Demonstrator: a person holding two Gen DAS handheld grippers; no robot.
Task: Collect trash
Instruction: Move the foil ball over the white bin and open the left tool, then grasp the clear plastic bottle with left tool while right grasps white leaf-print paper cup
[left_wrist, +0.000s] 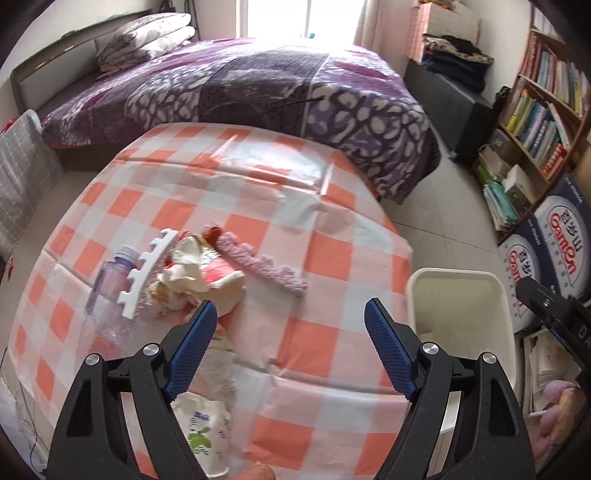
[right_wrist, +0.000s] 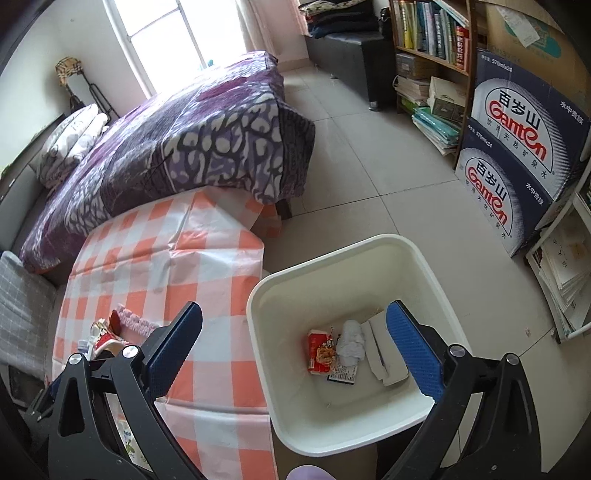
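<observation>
A white bin (right_wrist: 369, 251) stands on the floor beside the table and also shows in the left wrist view (left_wrist: 458, 280). Inside lie a red snack packet (right_wrist: 319, 350), a crumpled white tissue (right_wrist: 352, 341) and folded white paper (right_wrist: 384, 358). On the checked tablecloth (left_wrist: 295, 229) lies a heap: a clear plastic bottle (left_wrist: 109, 280), a white toothed foam strip (left_wrist: 147, 273), crumpled wrappers (left_wrist: 195, 273) and a pink knitted strip (left_wrist: 262, 264). My left gripper (left_wrist: 290, 314) is open and empty, just right of the heap. My right gripper (right_wrist: 295, 314) is open and empty above the bin.
A white packet with green print (left_wrist: 205, 432) lies at the table's near edge. A bed with a purple cover (left_wrist: 258, 85) stands behind the table. Bookshelves (left_wrist: 543, 103) and blue water cartons (right_wrist: 517, 147) stand to the right on a tiled floor (right_wrist: 369, 147).
</observation>
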